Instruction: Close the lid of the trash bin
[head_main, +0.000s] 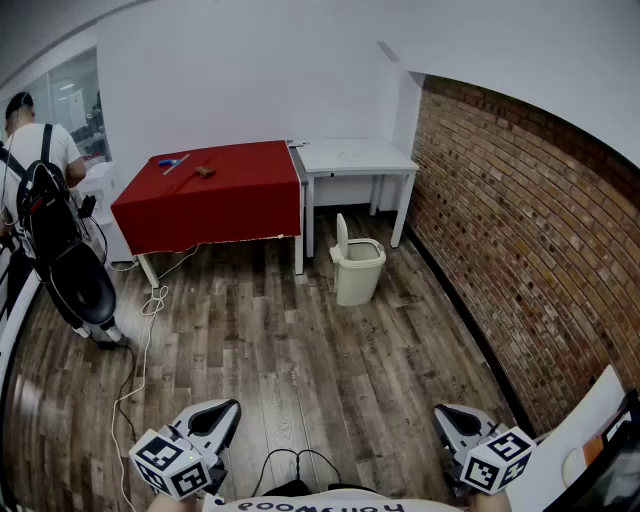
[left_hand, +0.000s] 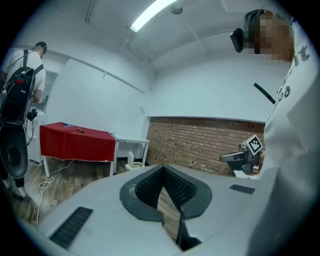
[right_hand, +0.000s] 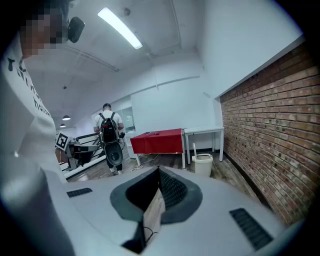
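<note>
- Left gripper (left_hand: 161, 167): jaws pressed together, nothing between them, held near.
- Trash bin (head_main: 360, 272): far, on the floor by the white table (head_main: 350, 158). Its lid (head_main: 342, 234) stands upright. Probably light, stiff plastic, so push at the lid's top edge, since the bin may slide.
- Right gripper (right_hand: 159, 171): jaws together, empty.

A lab or test room is suggested by bare white walls, a brick wall (head_main: 520, 210), wood flooring (head_main: 300, 340), strip lighting (right_hand: 120, 27), a red-draped counter (head_main: 215, 190) and a trailing floor cable (head_main: 140, 350).
</note>
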